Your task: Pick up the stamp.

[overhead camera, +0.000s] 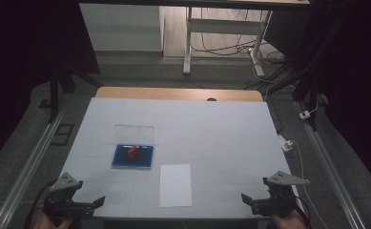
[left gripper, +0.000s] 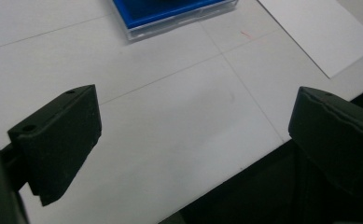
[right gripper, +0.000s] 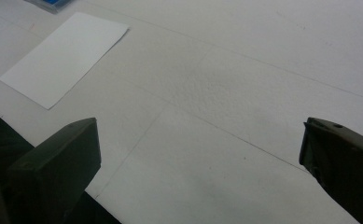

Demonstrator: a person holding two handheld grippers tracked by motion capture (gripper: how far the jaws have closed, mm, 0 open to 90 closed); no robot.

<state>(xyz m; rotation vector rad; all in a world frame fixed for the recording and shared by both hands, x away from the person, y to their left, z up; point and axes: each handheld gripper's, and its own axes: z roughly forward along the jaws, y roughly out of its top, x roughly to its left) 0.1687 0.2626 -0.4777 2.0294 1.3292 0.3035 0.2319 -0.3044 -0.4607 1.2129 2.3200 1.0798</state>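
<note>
White mat point(overhead camera: 221, 129) covering table, wooden edge point(overhead camera: 178, 93) showing at far side. White desk frame point(overhead camera: 188, 43) standing far beyond, cables point(overhead camera: 221, 47) trailing beneath. White plug point(overhead camera: 286, 143) lying right of table. Metal rail point(overhead camera: 25, 167) running along left floor.

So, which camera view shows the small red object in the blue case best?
The high view: the red object sits whole on the blue case, whose clear lid stands open behind it. The left gripper view catches just the near edge of the case; the right gripper view catches a small corner. Neither has the red object.
</note>
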